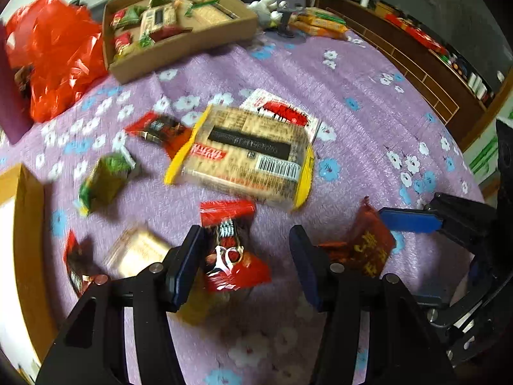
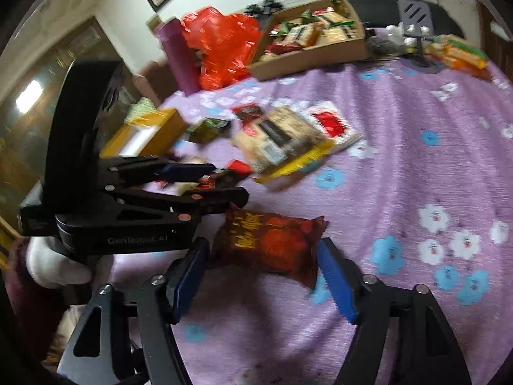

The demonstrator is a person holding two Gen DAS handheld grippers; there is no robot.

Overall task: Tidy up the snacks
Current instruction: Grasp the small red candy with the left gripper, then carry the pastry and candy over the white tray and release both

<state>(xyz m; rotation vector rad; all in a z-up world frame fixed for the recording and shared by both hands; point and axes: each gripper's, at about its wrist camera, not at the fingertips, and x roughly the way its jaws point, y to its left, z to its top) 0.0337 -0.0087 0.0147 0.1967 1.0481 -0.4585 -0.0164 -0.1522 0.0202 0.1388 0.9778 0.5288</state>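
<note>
Fuzzy lilac cloth with printed flowers (image 1: 368, 147) was seen covering the table. Nearest, a crinkled red packet (image 1: 231, 250) lay between the left gripper (image 1: 247, 266) fingers, contact blurred; a dark red pouch (image 2: 272, 243) sat between the right gripper (image 2: 263, 276) fingers, spread apart. Farther, a rectangular cracker pack (image 1: 247, 157) was smeared; a cardboard tray (image 1: 192, 45) held snacks.

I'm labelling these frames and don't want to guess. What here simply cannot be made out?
- Left wrist view: the small red packet sits between the left gripper fingers; motion blur hides any contact and its print.
- Right wrist view: whether the right gripper pads touch the dark red snack bag is blurred.
- Both views: contents of the cardboard tray are too small and smeared to name.
- Left wrist view: the box at the left is cut off by the edge.
</note>
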